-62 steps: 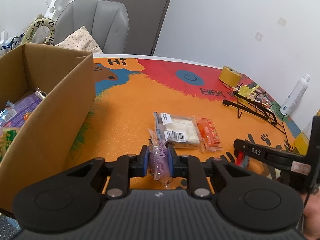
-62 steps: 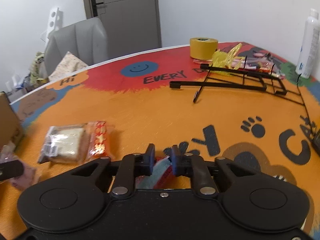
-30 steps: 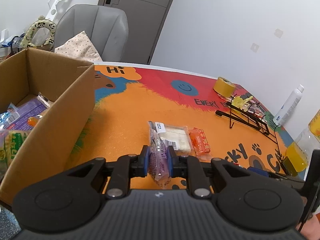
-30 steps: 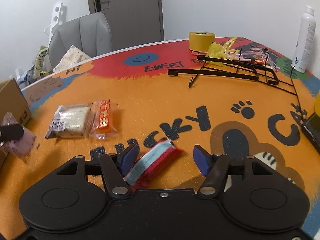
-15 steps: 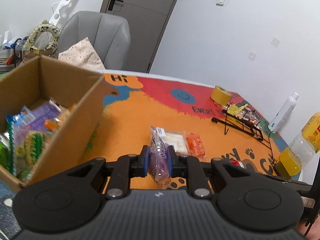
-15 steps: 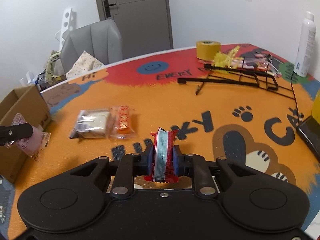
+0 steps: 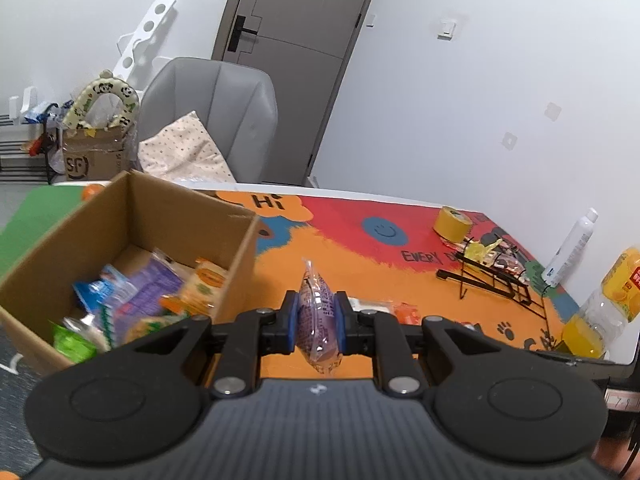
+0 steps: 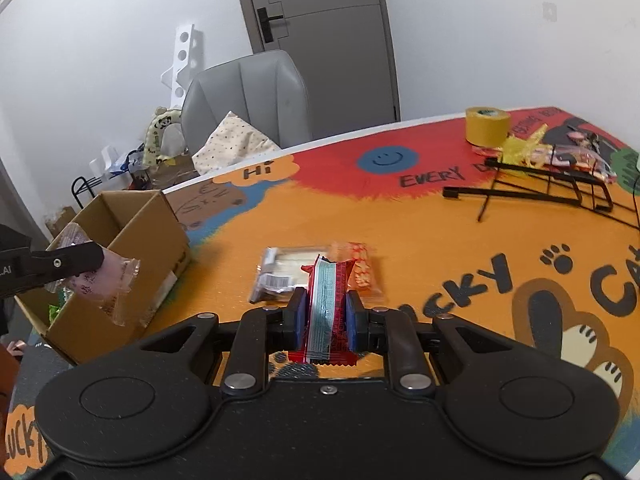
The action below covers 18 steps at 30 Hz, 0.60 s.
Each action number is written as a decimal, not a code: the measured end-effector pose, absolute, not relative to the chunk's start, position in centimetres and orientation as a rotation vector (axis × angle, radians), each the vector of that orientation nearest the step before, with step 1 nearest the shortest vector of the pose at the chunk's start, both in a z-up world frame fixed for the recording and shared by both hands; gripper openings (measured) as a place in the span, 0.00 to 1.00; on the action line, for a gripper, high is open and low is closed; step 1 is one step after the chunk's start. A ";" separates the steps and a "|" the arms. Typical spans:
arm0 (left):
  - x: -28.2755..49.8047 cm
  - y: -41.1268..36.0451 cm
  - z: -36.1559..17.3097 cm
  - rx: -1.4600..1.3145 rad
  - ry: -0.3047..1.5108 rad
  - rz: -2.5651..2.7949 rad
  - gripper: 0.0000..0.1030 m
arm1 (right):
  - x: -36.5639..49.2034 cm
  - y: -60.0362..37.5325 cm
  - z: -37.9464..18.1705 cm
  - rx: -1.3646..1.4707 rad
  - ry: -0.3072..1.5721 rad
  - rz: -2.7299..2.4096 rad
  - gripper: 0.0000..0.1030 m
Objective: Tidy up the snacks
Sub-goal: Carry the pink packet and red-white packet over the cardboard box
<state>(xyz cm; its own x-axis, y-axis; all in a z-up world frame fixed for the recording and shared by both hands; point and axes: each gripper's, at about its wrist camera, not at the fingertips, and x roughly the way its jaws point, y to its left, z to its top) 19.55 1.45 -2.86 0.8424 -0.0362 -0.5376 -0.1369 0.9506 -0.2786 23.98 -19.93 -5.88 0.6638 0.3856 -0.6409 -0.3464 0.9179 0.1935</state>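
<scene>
My left gripper [image 7: 316, 316] is shut on a purple snack packet [image 7: 317, 320], held in the air just right of the open cardboard box [image 7: 236, 272]; it also shows in the right wrist view [image 8: 96, 280]. The box [image 8: 132, 240] holds several snack packets [image 7: 136, 300]. My right gripper [image 8: 326, 316] is shut on a red and pale blue snack bar [image 8: 326, 312], held above the table. A clear-wrapped white snack [image 8: 280, 272] and a small orange packet [image 8: 360, 268] lie on the orange tablecloth beyond it.
A yellow tape roll [image 8: 488, 126], a black wire rack [image 8: 540, 188] and loose wrappers sit at the far right. A white bottle [image 7: 568, 252] and an orange juice bottle [image 7: 600, 308] stand at the right edge. A grey chair [image 7: 212, 120] stands behind the table.
Both grippers have risen and moved left towards the box with their snacks. The right gripper, open around the red bar a second ago, is now shut on it and has lifted it.
</scene>
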 end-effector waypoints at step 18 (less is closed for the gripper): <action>17.1 7.6 -0.3 -0.257 0.581 0.127 0.17 | 23.1 -12.5 -2.5 0.037 0.700 0.572 0.18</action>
